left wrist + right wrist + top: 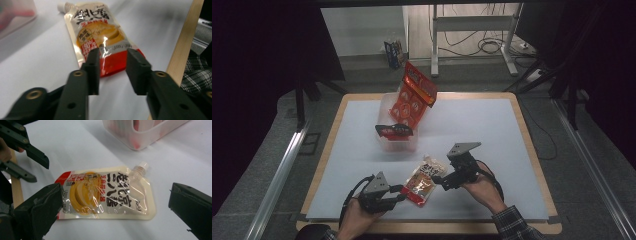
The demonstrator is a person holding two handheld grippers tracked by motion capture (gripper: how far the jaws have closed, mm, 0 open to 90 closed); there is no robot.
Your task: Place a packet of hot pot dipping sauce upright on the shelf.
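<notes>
Sauce pouch is laid flat on the desk, long axis between both hand-held grippers. Left hand-held gripper, jaws apart, is positioned at its red end; right hand-held gripper, jaws wide, straddles it.

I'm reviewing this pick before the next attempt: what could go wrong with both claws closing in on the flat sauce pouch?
The pouch lies flat on the table, so the left claw, narrowed at its red bottom edge, may slide over the glossy film. The right claw stands wide around the spout end; a squeeze could buckle the pouch. The claws may collide.
</notes>
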